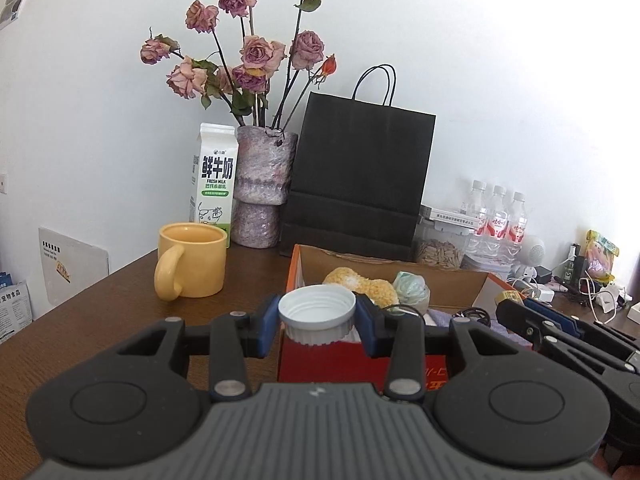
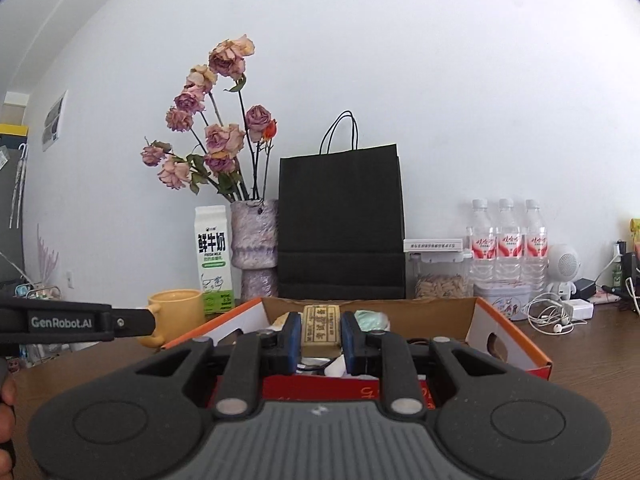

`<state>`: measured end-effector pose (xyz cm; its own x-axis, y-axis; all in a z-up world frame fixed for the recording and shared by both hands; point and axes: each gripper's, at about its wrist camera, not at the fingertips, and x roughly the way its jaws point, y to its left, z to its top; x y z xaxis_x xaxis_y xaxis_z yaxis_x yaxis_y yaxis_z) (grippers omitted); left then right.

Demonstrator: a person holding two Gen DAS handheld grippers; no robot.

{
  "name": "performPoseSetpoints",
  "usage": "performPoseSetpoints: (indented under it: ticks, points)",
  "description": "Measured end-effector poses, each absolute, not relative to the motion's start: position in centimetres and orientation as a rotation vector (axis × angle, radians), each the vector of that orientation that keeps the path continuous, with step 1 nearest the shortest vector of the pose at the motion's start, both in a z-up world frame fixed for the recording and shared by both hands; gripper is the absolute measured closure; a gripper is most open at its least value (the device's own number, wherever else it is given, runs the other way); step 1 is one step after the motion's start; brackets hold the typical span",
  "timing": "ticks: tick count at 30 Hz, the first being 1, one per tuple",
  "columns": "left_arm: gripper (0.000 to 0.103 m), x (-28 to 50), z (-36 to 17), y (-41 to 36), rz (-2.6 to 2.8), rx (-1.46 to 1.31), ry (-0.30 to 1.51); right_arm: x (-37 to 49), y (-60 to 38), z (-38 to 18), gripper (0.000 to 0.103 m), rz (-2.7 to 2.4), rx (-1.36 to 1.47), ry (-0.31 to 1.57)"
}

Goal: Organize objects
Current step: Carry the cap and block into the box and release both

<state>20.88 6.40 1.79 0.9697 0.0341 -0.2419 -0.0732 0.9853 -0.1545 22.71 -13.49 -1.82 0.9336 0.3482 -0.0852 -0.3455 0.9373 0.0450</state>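
Here, left of the orange cardboard box (image 2: 508, 332), a milk carton (image 2: 213, 258) printed "FRESH MILK" stands behind a yellow mug (image 2: 176, 308), and the left gripper's arm reads "GenRobot.AI". At the box's near edge the left gripper (image 1: 317, 322) is clamped on a white ribbed cap (image 1: 317, 308). Over the box the right gripper (image 2: 321, 334) pinches a tan printed bar (image 2: 321, 326), its writing too small to read.

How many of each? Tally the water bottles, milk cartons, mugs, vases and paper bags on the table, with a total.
Water bottles: 3
Milk carton: 1
Yellow mug: 1
Vase: 1
Black paper bag: 1
Total: 7
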Motion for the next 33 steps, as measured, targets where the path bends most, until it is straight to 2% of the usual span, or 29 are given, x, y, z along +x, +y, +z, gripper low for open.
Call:
performPoseSetpoints:
  ticks: [11,19,31,32,33]
  points:
    - [0.062,25.3,2.4,1.9,0.054,-0.176,0.233,25.5,-15.4,-1.9,0.083,0.305,-0.033,-0.002]
    - [0.062,29.4,1.8,-0.7,0.035,-0.154,0.251,28.8,-17.0,-2.0,0.083,0.296,-0.022,0.006]
    - [0.062,33.3,0.9,-0.3,0.011,-0.155,0.292,32.9,-18.6,-2.4,0.083,0.322,0.026,0.091]
    - [0.058,33.4,0.9,-0.3,0.012,-0.152,0.293,33.2,-18.6,-2.4,0.083,0.324,0.026,0.102]
    - [0.043,33.4,0.8,-0.2,0.012,-0.149,0.297,33.4,-18.6,-2.5,0.083,0.327,0.028,0.118]
